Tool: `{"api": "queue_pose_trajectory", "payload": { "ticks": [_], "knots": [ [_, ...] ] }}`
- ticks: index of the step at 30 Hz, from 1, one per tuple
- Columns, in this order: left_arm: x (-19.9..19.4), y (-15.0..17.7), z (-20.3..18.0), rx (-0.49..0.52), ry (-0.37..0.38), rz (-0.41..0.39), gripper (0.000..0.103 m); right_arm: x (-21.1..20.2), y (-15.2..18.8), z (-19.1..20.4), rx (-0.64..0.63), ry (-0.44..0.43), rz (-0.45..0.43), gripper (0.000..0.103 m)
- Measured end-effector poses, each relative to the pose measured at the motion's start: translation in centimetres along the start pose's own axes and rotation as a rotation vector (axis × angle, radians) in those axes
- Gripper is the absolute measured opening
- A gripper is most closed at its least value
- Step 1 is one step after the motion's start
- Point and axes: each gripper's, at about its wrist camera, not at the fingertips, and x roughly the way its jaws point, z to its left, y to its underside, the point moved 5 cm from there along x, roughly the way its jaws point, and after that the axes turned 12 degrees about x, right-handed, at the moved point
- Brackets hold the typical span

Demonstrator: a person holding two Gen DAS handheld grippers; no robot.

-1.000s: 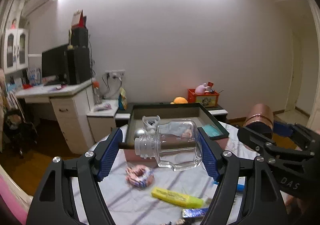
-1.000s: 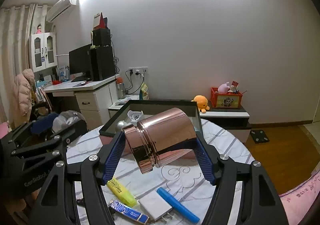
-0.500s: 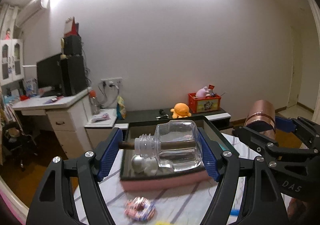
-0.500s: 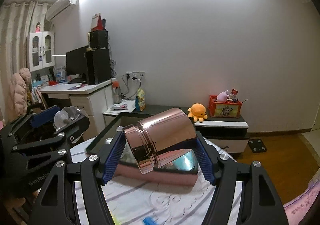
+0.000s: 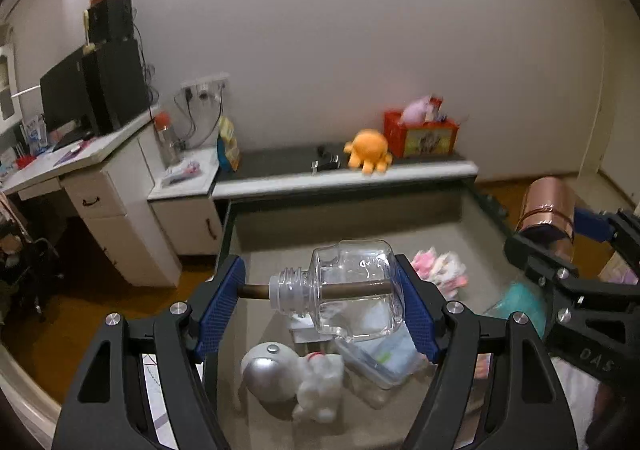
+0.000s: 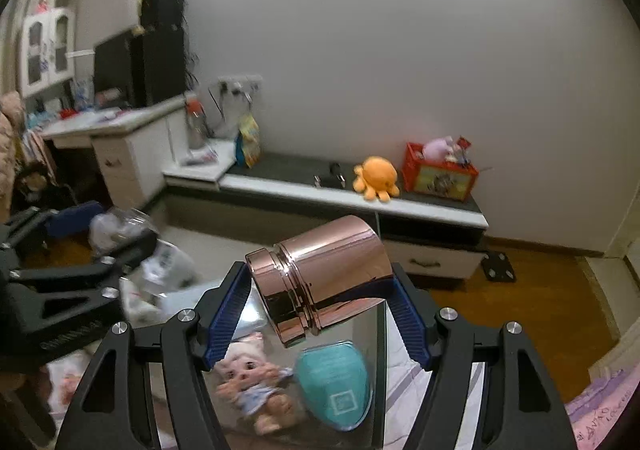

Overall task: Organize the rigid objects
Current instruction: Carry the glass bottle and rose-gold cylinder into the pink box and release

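Observation:
My left gripper (image 5: 320,302) is shut on a clear glass bottle (image 5: 352,294), held on its side above the dark-rimmed box (image 5: 440,218). My right gripper (image 6: 320,306) is shut on a rose-gold metal cup (image 6: 320,274), held tilted above the same box (image 6: 382,350). The cup also shows in the left wrist view (image 5: 546,214), at the right, and the bottle in the right wrist view (image 6: 120,226), at the left. Both hang over the box without touching its contents.
In the box lie a silver-headed white toy (image 5: 288,374), a clear plastic tub (image 5: 380,362), a pink packet (image 5: 440,274), a teal pouch (image 6: 336,382) and a small doll (image 6: 252,382). Behind stand a low bench with an orange plush (image 6: 376,178) and a white desk (image 5: 100,186).
Both grippers moved forward and tipped down, from over the table's loose items to over the box interior. Each keeps its hold on its object.

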Motion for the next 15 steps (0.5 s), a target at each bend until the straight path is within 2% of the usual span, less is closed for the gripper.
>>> {"api": "queue_pose_trajectory", "payload": {
  "ticks": [1,5,9,11,13,15],
  "knots": [
    [1.3,0.4,-0.1,0.005,0.007,0.038,0.075,1.0,0.2,-0.3,0.009,0.001,0.024,0.07],
    [3.5,1.2,-0.4,0.016,0.012,0.108,0.076,3.8,1.0,-0.4,0.003,0.014,0.097,0.07],
    [3.8,1.4,-0.7,0.024,0.016,0.118,0.076,5.6,1.5,-0.6,0.031,-0.003,0.158,0.07],
    [3.8,1.2,-0.7,0.03,0.013,0.111,0.082,6.3,1.7,-0.7,0.041,-0.017,0.174,0.07],
    [3.7,1.0,-0.6,0.035,-0.002,0.108,0.093,6.7,2.1,-0.7,0.05,-0.025,0.189,0.07],
    [3.3,1.0,-0.6,0.038,-0.009,0.104,0.095,6.4,2.2,-0.7,0.059,-0.033,0.178,0.07]
  ]
}}
